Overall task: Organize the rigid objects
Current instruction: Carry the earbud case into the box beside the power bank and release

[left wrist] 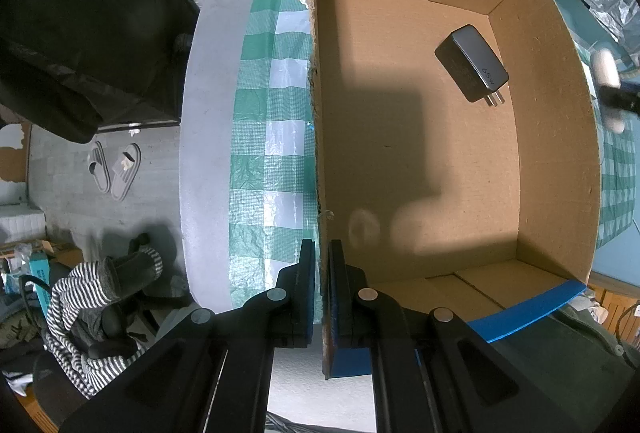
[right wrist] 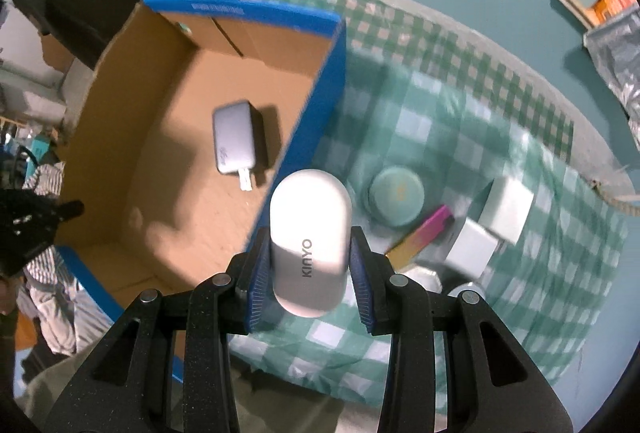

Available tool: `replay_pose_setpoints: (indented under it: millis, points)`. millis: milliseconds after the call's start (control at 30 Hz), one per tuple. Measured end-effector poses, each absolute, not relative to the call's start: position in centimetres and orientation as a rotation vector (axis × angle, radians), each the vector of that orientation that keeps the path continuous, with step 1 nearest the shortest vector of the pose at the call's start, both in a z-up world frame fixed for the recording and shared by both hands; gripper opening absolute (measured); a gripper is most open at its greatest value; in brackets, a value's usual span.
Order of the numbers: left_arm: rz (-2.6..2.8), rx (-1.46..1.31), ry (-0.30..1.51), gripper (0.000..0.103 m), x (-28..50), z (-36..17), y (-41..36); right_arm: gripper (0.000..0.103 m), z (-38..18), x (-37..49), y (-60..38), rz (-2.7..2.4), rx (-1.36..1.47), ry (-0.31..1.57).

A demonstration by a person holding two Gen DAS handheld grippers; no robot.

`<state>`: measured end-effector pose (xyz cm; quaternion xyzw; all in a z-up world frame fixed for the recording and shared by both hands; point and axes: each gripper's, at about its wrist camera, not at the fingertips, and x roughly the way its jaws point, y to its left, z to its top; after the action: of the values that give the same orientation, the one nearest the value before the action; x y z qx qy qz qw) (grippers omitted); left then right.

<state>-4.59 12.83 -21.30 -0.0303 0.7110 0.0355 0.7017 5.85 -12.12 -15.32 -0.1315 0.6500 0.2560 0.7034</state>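
Checked tablecloth point(right wrist: 420, 137) supports the cardboard box point(left wrist: 420, 161) — left gripper point(left wrist: 322, 285) clamps its wall, steadying it. Right gripper point(right wrist: 310, 273) grips the white KINYO case point(right wrist: 308, 241) at the box edge; charger point(left wrist: 472, 67) already inside.

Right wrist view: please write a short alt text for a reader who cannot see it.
The right gripper is shut on a white rounded plastic case marked KINYO, held above the green checked tablecloth. To its left stands an open brown cardboard box with blue outer walls, with a grey plug charger inside.
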Motion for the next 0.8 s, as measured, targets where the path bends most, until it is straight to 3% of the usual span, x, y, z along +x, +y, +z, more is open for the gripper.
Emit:
replay_pose_setpoints:
  millis: [367, 800]
  points:
    - [0.08, -0.061, 1.582, 0.006, -4.5, -21.2, 12.9, 0.037, -13.4, 7.4, -7.9, 0.654, -0.369, 1.387]
    - [0.077, -0.062, 1.585, 0.006, -4.6, -21.1, 12.9, 0.037, -15.9, 8.3, -3.0, 0.723, -0.435, 1.404]
